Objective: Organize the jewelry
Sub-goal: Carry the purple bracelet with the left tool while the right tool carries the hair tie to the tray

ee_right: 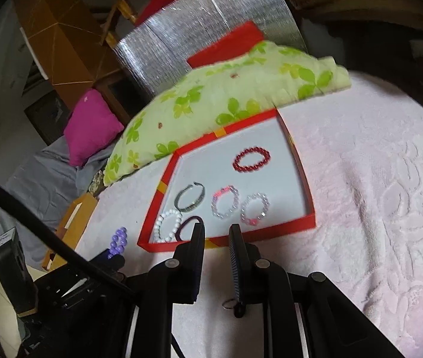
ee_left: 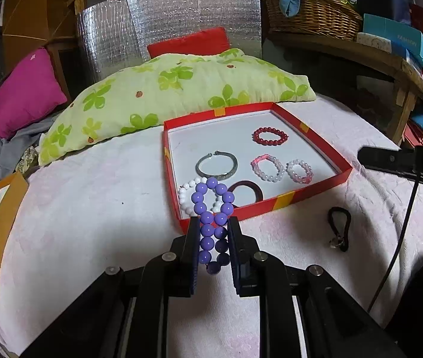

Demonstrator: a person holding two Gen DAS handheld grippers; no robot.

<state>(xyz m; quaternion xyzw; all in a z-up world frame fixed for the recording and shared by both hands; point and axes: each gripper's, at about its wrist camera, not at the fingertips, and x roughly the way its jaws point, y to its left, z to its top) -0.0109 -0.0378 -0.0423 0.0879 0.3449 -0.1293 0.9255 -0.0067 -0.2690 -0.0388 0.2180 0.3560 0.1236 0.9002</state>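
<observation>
1. Between the fingers of the left gripper (ee_left: 213, 223) a purple bead bracelet (ee_left: 213, 208) was pinched, its loop squeezed narrow and standing up just before the near rim of the red box (ee_left: 316, 189).
2. Inside the box lay a red bead bracelet (ee_left: 270, 135), a silver bangle (ee_left: 217, 165), two pink bead bracelets (ee_left: 267, 167), a white bead bracelet (ee_left: 187, 195) and a dark ring bangle (ee_left: 245, 191).
3. Beside the box, on the pink blanket (ee_left: 92, 203), a black hair tie (ee_left: 339, 228) rested.
4. The right gripper (ee_right: 216, 232) was parted and held nothing, hovering at the box's near edge.
</observation>
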